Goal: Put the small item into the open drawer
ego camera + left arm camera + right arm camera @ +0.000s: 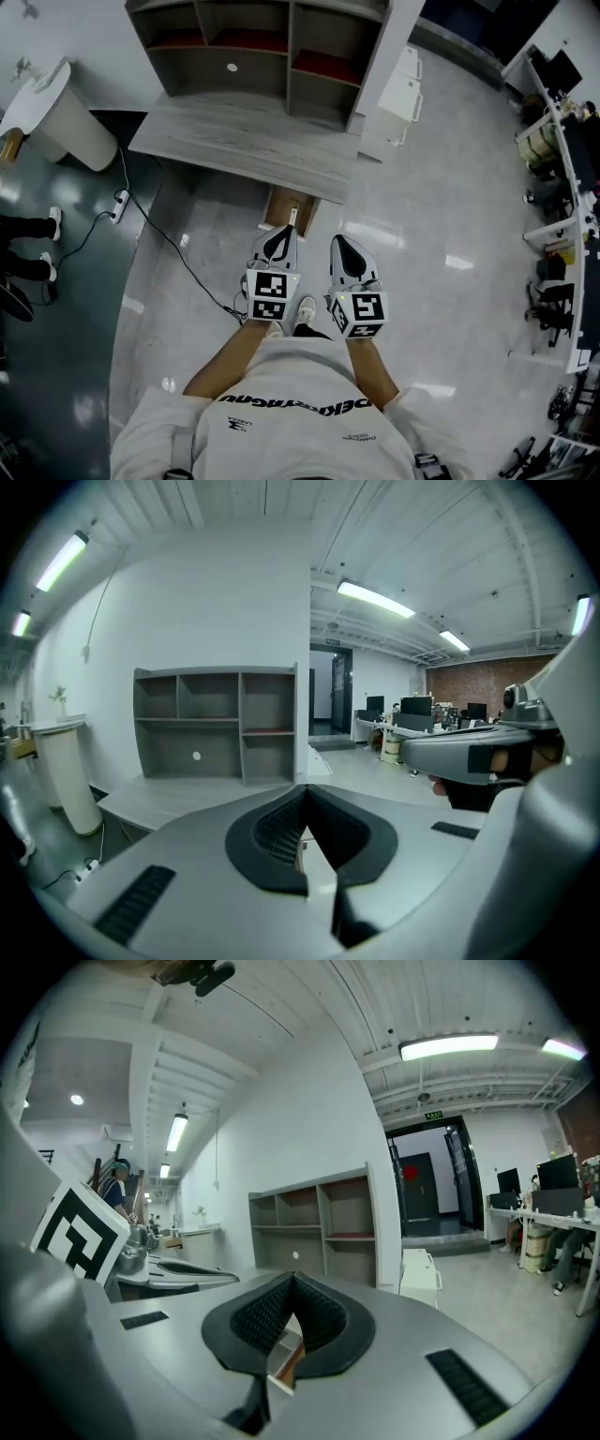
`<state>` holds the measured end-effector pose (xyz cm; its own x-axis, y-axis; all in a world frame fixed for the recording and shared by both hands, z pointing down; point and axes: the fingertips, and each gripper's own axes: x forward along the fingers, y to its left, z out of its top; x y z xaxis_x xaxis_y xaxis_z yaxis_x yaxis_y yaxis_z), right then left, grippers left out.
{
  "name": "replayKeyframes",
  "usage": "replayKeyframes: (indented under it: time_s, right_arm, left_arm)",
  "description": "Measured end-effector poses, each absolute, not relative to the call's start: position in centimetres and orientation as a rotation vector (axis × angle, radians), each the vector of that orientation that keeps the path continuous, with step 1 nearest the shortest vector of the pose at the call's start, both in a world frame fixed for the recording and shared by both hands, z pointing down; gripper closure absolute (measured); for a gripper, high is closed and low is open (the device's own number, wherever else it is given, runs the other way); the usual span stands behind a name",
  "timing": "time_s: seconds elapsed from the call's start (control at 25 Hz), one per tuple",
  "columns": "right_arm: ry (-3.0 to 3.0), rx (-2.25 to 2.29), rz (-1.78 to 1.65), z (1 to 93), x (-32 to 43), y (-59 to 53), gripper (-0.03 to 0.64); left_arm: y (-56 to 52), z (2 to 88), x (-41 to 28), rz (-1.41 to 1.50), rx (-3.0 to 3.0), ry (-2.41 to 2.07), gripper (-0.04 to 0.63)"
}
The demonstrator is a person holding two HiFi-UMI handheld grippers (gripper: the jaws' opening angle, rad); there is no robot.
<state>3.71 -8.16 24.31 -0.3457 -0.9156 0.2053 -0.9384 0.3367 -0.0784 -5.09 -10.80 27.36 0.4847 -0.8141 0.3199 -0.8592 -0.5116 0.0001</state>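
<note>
Left hand-held gripper [284, 229] and right hand-held gripper [338, 240], near the open drawer [291, 208].
Both pairs of jaws together, empty; placing seems done, so the next move needs no grasp.

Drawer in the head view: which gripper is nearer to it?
Left. The left gripper is just below the drawer, overlapping its front edge; the right gripper is further, to its lower right.

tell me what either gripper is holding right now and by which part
Nothing is held. The left gripper and the right gripper each have their fingers closed tip to tip, with no object between them.
</note>
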Motion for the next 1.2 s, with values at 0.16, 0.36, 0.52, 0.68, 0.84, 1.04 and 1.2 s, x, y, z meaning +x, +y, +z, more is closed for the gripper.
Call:
replayKeyframes:
  time_s: [0.16,0.36,0.52,0.68,0.84,1.04,1.2]
  right_arm:
    - [-2.499,1.708,0.244,22.2,3.3,-7.6,0.586]
    - [-2.530,1.706,0.232,20.3,3.1,-7.0,0.586]
    - [-2.533,1.702,0.180,19.6,2.8,-6.4,0.586]
    - [-2.531,1.697,0.175,19.6,3.1,-6.1,0.586]
    - [-2.538,1.707,0.184,19.5,3.3,-6.1,0.586]
    - [-2.550,1.710,0.195,20.1,3.4,-6.0,0.586]
    - [-2.552,1.713,0.186,20.0,3.5,-6.2,0.586]
  left_arm:
    - [-9.7,23.9,-5.0,0.367,2.622,-1.475,0.580]
    - [-8.4,21.3,-4.6,0.318,2.676,-1.474,0.580]
    - [-7.5,20.6,-4.7,0.287,2.694,-1.477,0.580]
    - [-7.0,20.3,-4.4,0.266,2.691,-1.477,0.580]
    - [-6.8,20.4,-4.4,0.269,2.692,-1.480,0.580]
    - [-6.8,20.8,-4.8,0.273,2.686,-1.502,0.580]
    - [-7.0,20.9,-5.0,0.272,2.683,-1.519,0.580]
